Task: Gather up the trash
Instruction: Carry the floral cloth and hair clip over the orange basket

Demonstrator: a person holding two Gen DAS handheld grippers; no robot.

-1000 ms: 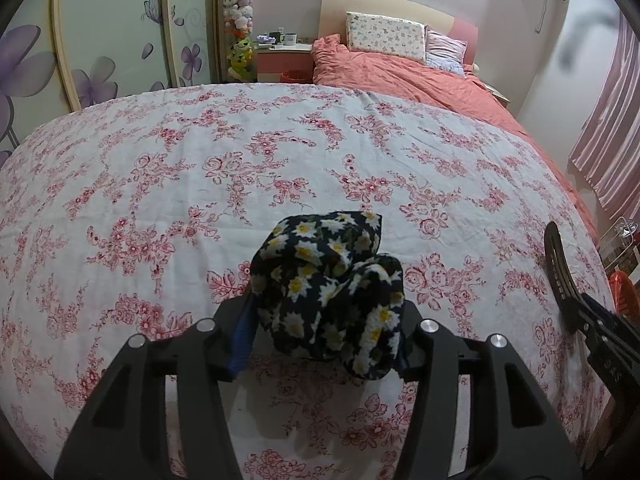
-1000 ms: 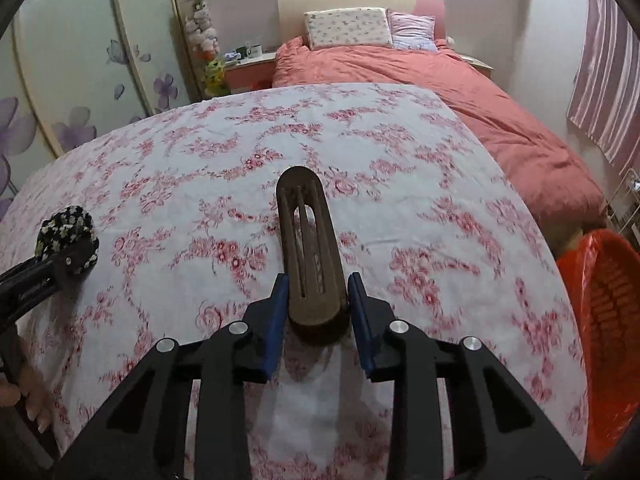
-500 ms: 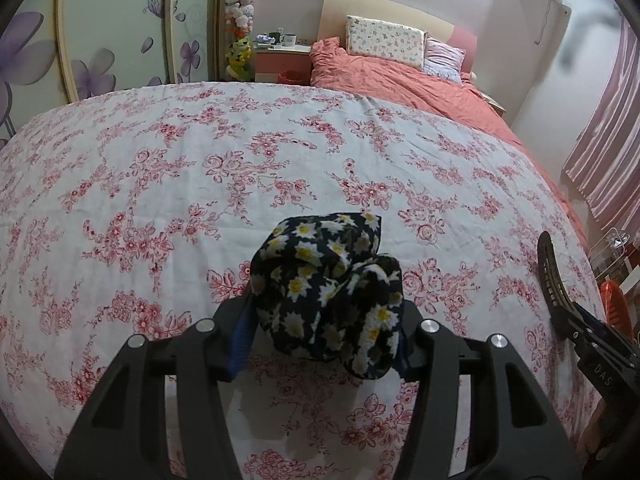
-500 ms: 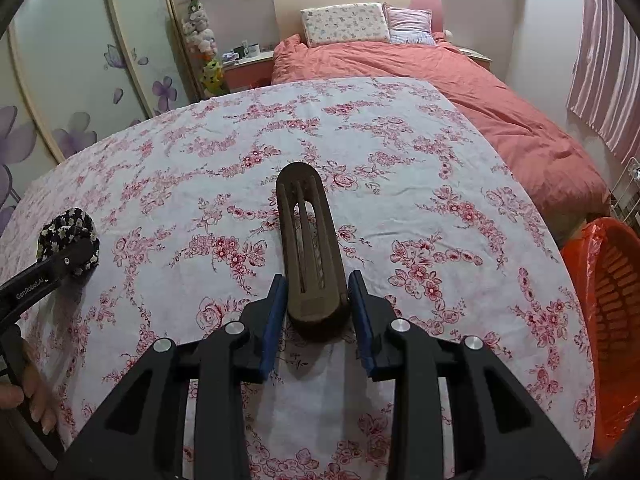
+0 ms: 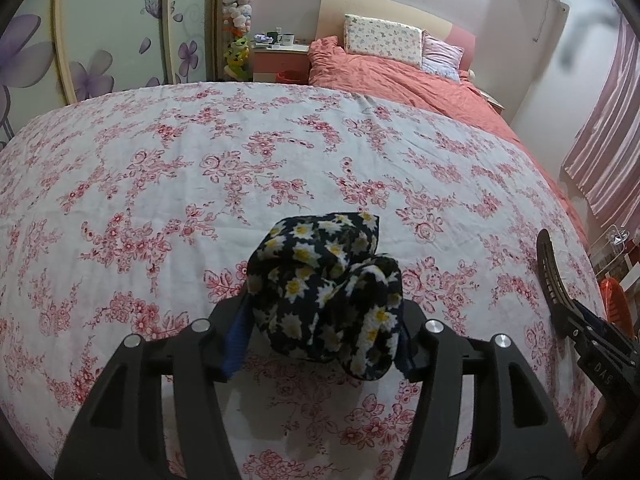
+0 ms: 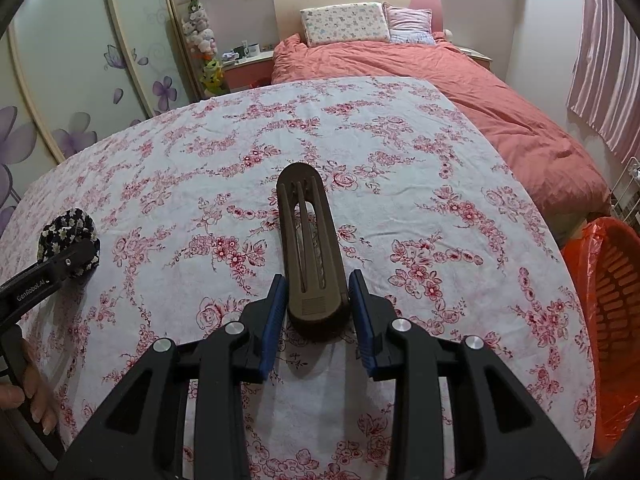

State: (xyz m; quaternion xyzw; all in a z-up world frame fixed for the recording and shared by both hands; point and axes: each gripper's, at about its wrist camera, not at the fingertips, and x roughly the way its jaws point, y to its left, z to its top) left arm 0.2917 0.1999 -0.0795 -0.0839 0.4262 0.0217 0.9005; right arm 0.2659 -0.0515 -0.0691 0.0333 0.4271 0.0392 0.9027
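Note:
A balled dark cloth with daisy print (image 5: 324, 292) sits between the blue pads of my left gripper (image 5: 320, 336), which is shut on it just above the floral tablecloth (image 5: 200, 184). In the right wrist view the same cloth (image 6: 66, 232) shows at the far left, with the left gripper (image 6: 70, 258) around it. My right gripper (image 6: 318, 300) is shut on the near end of a long brown slotted plastic piece (image 6: 308, 232) that points away over the cloth. That brown piece (image 5: 550, 268) shows edge-on at the right of the left wrist view.
An orange basket lined with an orange bag (image 6: 612, 300) stands on the floor off the table's right edge. Beyond the table are a bed with a salmon duvet (image 6: 440, 80), a nightstand (image 5: 280, 56) and flowered wardrobe doors (image 5: 100, 40). A hand (image 6: 36, 392) holds the left gripper's handle.
Both views have tilted slightly, so the room appears a little shifted. Both grippers keep their hold and stay over the same spots on the tablecloth.

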